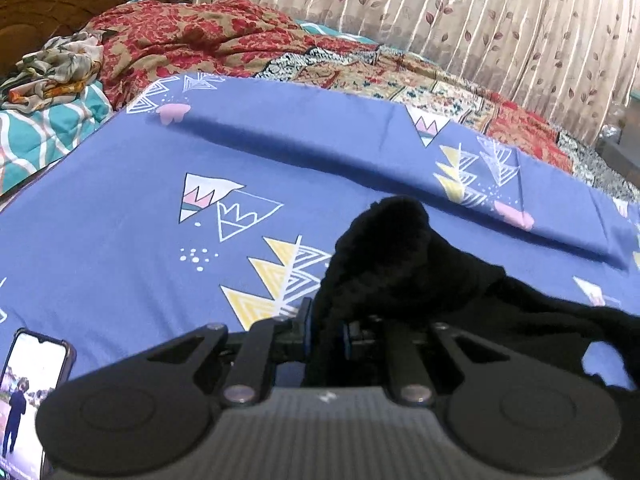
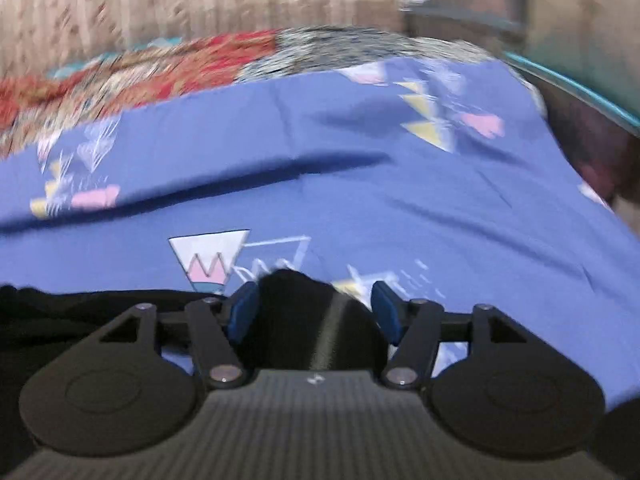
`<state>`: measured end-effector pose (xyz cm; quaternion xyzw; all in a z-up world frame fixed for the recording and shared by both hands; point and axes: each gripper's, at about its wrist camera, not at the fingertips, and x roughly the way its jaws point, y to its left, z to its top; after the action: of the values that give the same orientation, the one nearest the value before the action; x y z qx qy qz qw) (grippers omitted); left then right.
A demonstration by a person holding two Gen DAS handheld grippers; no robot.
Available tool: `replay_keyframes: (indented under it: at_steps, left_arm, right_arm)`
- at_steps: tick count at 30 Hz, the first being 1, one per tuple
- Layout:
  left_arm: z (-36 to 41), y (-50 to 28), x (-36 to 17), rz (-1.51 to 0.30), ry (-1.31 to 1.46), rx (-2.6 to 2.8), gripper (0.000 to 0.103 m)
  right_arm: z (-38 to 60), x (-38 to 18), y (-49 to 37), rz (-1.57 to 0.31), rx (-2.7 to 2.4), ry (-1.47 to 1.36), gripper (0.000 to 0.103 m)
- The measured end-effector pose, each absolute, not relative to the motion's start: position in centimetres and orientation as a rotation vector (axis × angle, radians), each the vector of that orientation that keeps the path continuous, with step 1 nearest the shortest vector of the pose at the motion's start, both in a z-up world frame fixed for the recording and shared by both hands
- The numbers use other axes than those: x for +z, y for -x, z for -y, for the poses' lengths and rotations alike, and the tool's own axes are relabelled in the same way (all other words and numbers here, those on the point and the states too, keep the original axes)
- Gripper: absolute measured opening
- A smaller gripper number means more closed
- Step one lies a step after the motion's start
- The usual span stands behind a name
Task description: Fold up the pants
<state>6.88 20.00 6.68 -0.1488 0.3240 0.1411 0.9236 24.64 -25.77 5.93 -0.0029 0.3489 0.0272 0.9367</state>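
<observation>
The black pants (image 1: 392,256) lie bunched on the blue patterned bedsheet (image 1: 140,208). My left gripper (image 1: 326,332) is shut on a fold of them; the cloth humps up just beyond its jaws and trails off to the right. In the blurred right wrist view, my right gripper (image 2: 314,308) stands open with its blue pads (image 2: 244,312) spread apart. A hump of the black pants (image 2: 308,332) sits between the pads, and more of the cloth stretches away to the left (image 2: 60,308). The pads do not visibly squeeze it.
A lit phone (image 1: 32,392) lies on the sheet at the near left. A rumpled red floral blanket (image 1: 192,40) and other cloths (image 1: 56,68) pile up at the far side, before a leaf-print curtain (image 1: 480,20). The bed's teal-edged rim (image 2: 580,100) is at right.
</observation>
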Motion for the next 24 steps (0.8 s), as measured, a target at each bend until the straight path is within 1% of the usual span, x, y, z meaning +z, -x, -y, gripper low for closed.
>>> replay_keyframes:
  at_steps: [1,2,3,4,5,11,14,18,24]
  left_arm:
    - [-20.0,-6.8,6.8,-0.660,0.310,0.291,0.012]
    - [-19.9,-6.7,7.0,-0.658,0.312,0.293,0.012]
    - [-19.9,-6.7,7.1,-0.658,0.313,0.296,0.012]
    - [-19.8,-6.7,7.1,-0.659,0.313,0.299,0.012]
    - [-19.9,-6.7,7.2,-0.659,0.314,0.302,0.012]
    - [-20.8,-6.3,7.5,-0.638,0.364,0.315,0.012]
    - [-21.2,-6.1,7.4,-0.621,0.387,0.333,0.012]
    - [-21.8,-6.1,6.9,-0.623,0.434,0.358,0.012]
    - [-22.4,-6.4,6.5,-0.638,0.451,0.369,0.012]
  right_arm:
    - [25.2,5.5,-25.8,-0.758,0.087,0.029,0.063]
    - [24.8,4.7,-26.9,-0.829,0.110,0.047,0.050]
    - [24.6,4.0,-27.7,-0.881,0.109,0.062,0.004]
    - [24.9,3.7,-28.1,-0.901,0.103,0.055,0.007]
    - [25.6,4.4,-28.3,-0.877,0.070,0.021,0.006]
    - [35.7,13.8,-24.7,-0.504,-0.122,-0.272,0.006]
    - [40.1,17.7,-22.9,-0.401,-0.192,-0.329,0.004]
    - [43.4,19.7,-22.6,-0.383,-0.261,-0.341,0.004]
    - [44.1,17.2,-25.1,-0.467,-0.295,-0.382,0.004]
